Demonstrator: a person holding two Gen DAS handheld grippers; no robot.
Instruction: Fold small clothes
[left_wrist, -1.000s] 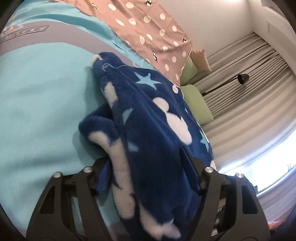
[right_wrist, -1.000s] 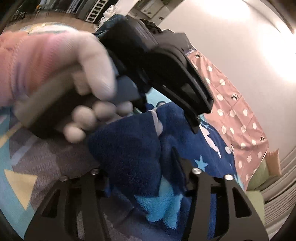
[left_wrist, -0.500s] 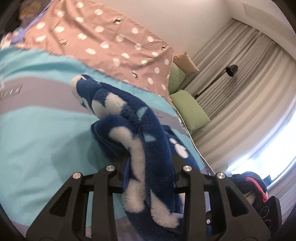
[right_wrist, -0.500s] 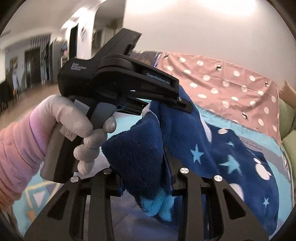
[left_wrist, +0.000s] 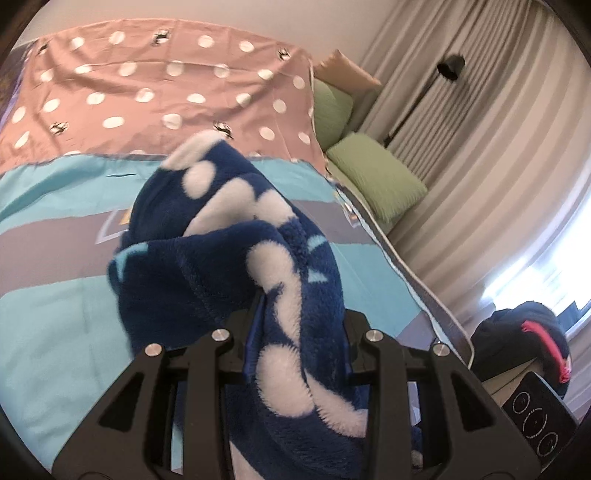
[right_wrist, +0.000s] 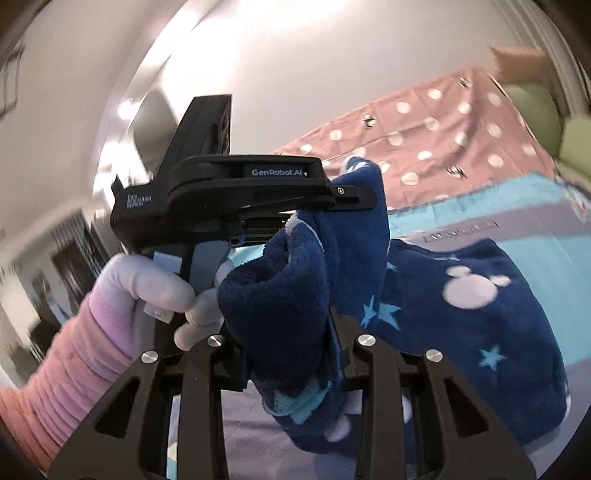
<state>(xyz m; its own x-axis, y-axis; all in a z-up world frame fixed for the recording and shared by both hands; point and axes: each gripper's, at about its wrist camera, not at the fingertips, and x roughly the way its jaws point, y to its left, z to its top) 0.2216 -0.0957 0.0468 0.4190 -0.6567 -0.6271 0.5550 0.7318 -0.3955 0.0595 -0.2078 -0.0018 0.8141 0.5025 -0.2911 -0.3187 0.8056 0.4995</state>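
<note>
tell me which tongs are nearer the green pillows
Right, likely. The right tongs grip the blue fleece with the green pillows off to their right; the left tongs sit further left on the same fleece.

Both wrist views close, facing bed (left_wrist: 55, 332); share garment (left_wrist: 221, 258).

A bed (left_wrist: 44, 332) with a turquoise and grey banded cover filled the lower left of the left wrist view. A pink polka-dot sheet (left_wrist: 147, 85) lay spread across its upper left part. Two green pillows (left_wrist: 373, 177) sat at centre right. In the right wrist view, a navy fleece garment (right_wrist: 461, 332) partly rested on the cover at right.
</note>
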